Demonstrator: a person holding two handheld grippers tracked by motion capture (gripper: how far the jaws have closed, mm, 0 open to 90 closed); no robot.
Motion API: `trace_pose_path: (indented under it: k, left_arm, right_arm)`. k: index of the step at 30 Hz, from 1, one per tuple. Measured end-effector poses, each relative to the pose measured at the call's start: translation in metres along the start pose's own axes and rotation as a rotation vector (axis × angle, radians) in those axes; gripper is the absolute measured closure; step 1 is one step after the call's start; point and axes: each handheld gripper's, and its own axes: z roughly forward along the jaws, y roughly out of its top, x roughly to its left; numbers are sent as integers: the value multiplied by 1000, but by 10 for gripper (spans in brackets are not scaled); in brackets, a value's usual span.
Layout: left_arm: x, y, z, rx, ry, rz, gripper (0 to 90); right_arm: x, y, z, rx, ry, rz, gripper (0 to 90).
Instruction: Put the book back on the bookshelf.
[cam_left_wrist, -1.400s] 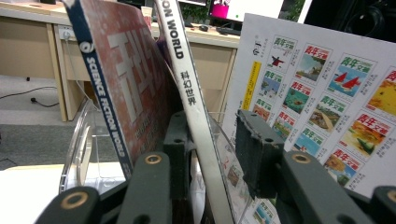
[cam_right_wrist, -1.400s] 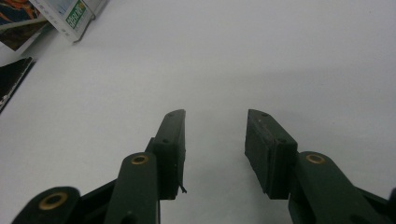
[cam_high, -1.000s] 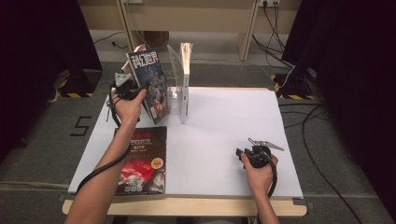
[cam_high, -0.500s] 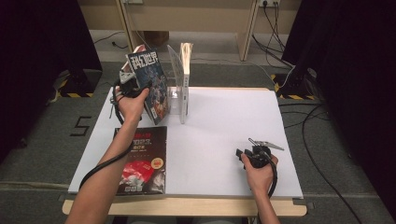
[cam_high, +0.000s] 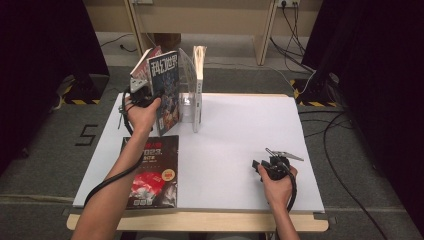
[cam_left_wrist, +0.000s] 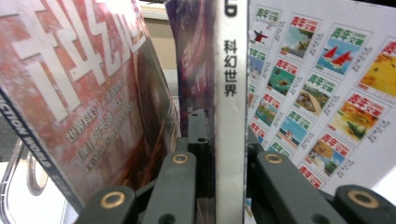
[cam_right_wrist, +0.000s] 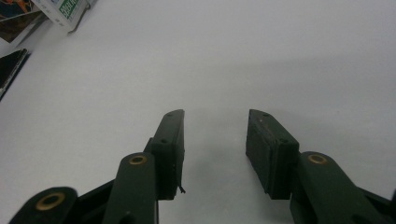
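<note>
An upright magazine with a blue cover (cam_high: 167, 90) stands at the table's far left beside a clear rack (cam_high: 189, 102). My left gripper (cam_high: 150, 100) is shut on its edge. In the left gripper view the jaws have just been closing on the magazine's white spine (cam_left_wrist: 231, 93), which sits between them at my left gripper (cam_left_wrist: 224, 144). A red-covered magazine (cam_left_wrist: 84, 93) leans just to the left. My right gripper (cam_high: 264, 163) rests on the white table near the front right. In its own view my right gripper (cam_right_wrist: 215, 126) is open with nothing between its pads.
A dark magazine with a red picture (cam_high: 150, 170) lies flat at the front left of the white table top (cam_high: 240, 125). A white book (cam_high: 199, 70) stands in the clear rack. Cables lie on the floor beyond the table's right side.
The left hand has shifted slightly at the blue magazine's edge, and the magazine stays upright by the rack. The right hand has not moved.
</note>
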Motion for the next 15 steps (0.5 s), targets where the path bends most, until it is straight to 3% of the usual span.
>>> trace_pose_path:
  k: [4,10,15]
  left_arm:
    - [0,-3,-4,-9,-6,12,821]
    - [3,-6,-6,-26,-13,-20,822]
    - [4,-8,-7,-38,-10,-19,822]
  right_arm:
    - [0,0,0,-2,-1,-2,575]
    - [0,0,0,-5,-6,1,575]
    - [0,0,0,-14,-4,-9,575]
